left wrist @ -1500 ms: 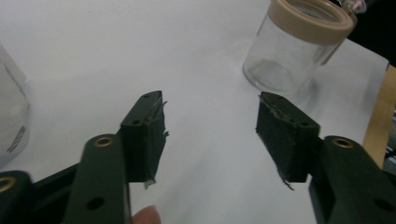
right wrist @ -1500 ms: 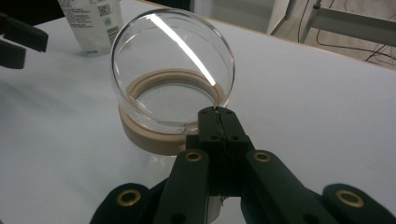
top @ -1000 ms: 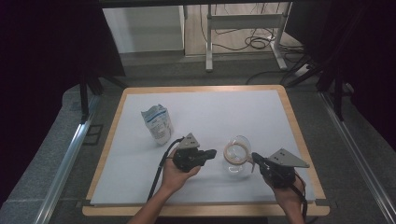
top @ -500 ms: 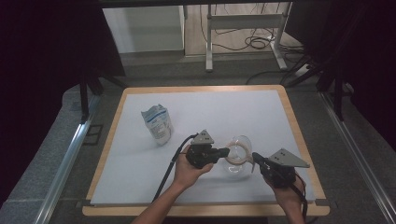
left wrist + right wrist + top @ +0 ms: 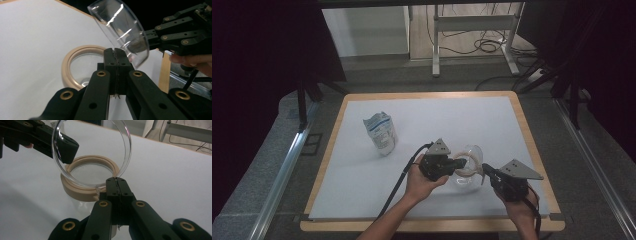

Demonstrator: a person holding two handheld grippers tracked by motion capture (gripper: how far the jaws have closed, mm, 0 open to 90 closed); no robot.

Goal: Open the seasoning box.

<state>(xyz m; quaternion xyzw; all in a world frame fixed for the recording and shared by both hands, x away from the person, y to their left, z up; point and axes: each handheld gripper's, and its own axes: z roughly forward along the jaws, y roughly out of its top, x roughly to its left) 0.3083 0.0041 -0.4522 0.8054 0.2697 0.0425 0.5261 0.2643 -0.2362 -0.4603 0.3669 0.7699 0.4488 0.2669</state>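
Observation:
A glass jar [image 5: 464, 176] with a beige ring [image 5: 75, 187] at its mouth stands on the white table top [image 5: 462, 115]. A clear round lid [image 5: 92, 155] is tipped up on edge over the ring. My right gripper [image 5: 116, 180] is shut on the lid's lower rim. In the left gripper view the lid [image 5: 120, 22] leans above the ring [image 5: 72, 57]. My left gripper [image 5: 115, 51] is shut with nothing between its jaws, and its tips hang just over the ring beside the lid. From above, the left gripper [image 5: 463, 162] and the right gripper [image 5: 484, 167] meet at the jar.
A white and blue pouch [image 5: 381, 132] stands upright at the table's left middle. A wooden border [image 5: 527, 130] frames the white top. Cables and metal table legs [image 5: 436, 45] lie on the floor beyond the far edge.
My left hand has moved to the right, bringing its gripper from beside the jar up to the jar's mouth. The right hand has kept still.

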